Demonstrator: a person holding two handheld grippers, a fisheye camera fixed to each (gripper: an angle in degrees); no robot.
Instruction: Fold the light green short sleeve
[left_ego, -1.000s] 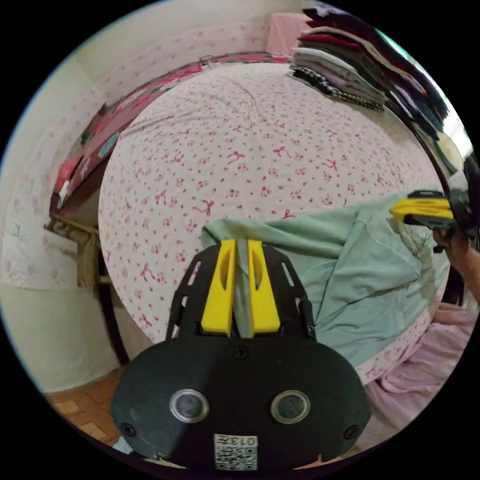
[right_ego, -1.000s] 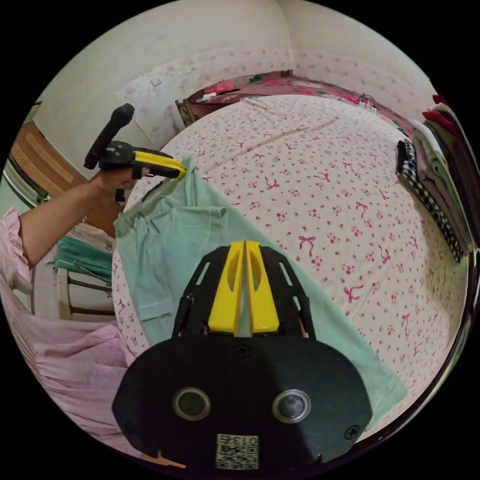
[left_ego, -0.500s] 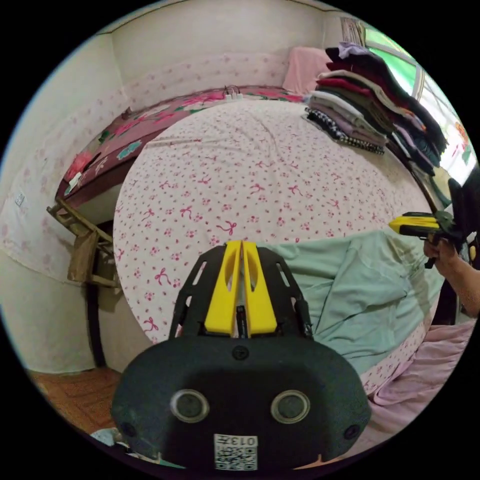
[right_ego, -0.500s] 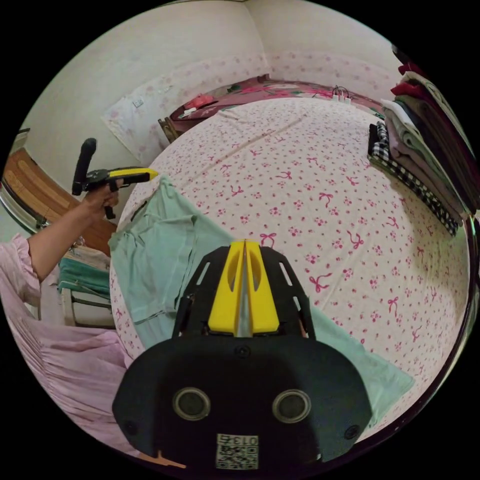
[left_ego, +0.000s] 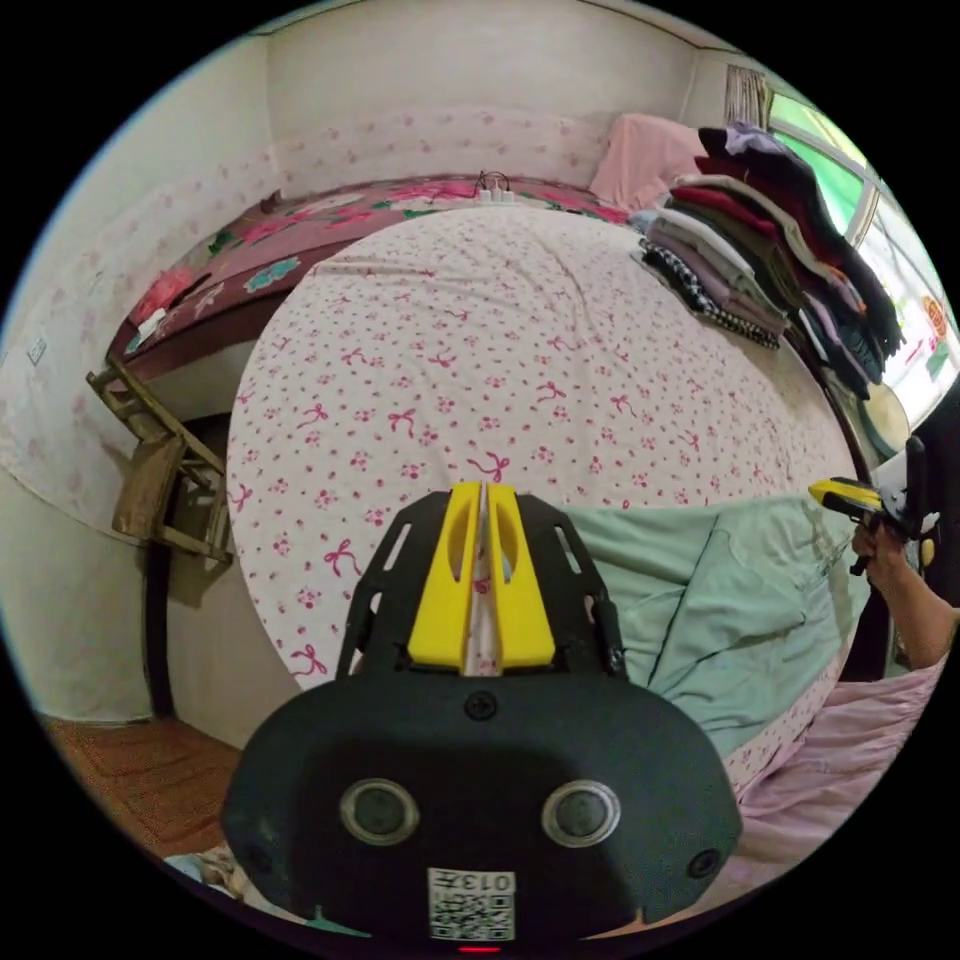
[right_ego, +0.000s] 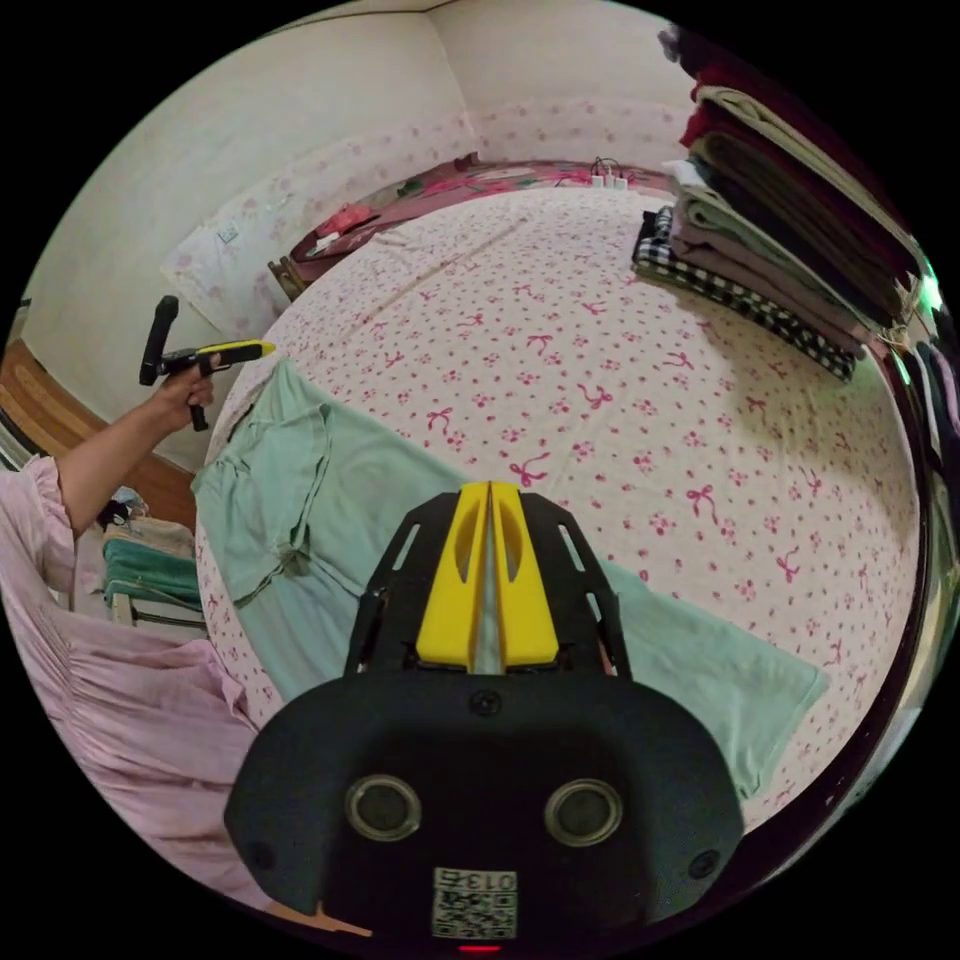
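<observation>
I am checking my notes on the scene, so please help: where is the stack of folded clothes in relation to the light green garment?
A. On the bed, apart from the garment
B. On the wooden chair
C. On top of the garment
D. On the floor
A: the stack of folded clothes rests on the bed, with bare sheet between it and the light green garment near the bed's edge.

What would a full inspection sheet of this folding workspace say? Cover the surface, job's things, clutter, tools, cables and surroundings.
Surface: bed sheet with pink bows, smooth.
Job's things: light green shirt lies on the sheet at the near edge, one side folded over.
Clutter: stack of folded clothes at one side of the bed.
Tools: left tool closed, empty, off the shirt; right tool closed on a pale strip, apparently the shirt's edge.
Cables: white plugs with cords at the bed's far edge.
Surroundings: maroon floral cover beyond the bed; pale walls.
</observation>
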